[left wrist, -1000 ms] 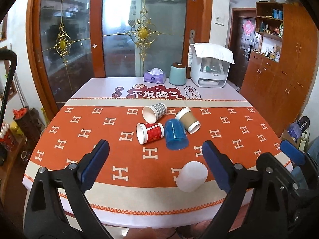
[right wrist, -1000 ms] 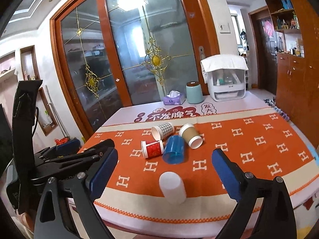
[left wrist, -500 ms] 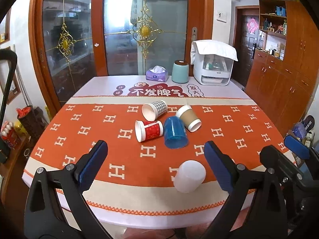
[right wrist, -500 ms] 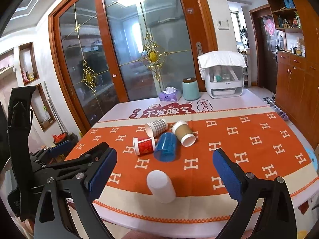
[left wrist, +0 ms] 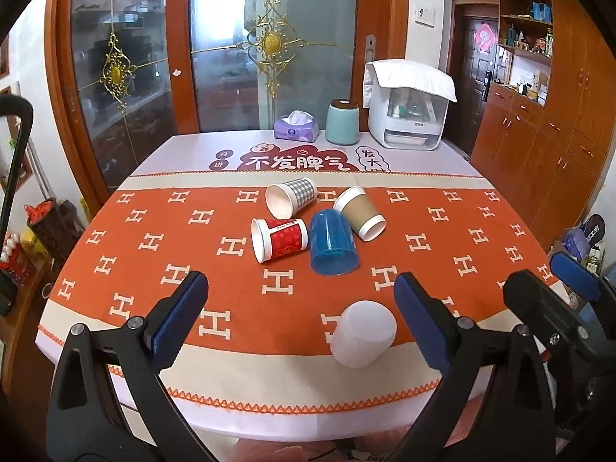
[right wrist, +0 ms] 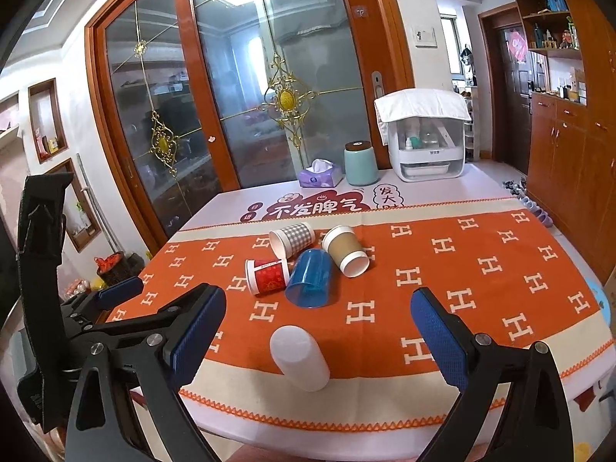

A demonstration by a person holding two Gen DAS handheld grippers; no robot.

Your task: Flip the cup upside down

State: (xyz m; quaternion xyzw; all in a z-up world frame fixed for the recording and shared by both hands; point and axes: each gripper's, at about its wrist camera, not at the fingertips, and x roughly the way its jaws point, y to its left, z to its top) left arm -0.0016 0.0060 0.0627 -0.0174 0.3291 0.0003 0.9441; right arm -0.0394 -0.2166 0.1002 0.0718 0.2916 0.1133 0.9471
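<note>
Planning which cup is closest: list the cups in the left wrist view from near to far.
White cup → blue cup → red cup → brown cup → checked cup.

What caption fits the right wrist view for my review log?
Open right gripper above table edge, frosted white cup upside down nearest, four cups lying on their sides beyond.

The left gripper [left wrist: 300,321] and right gripper [right wrist: 317,331] both hang level, jaws spread wide.
</note>
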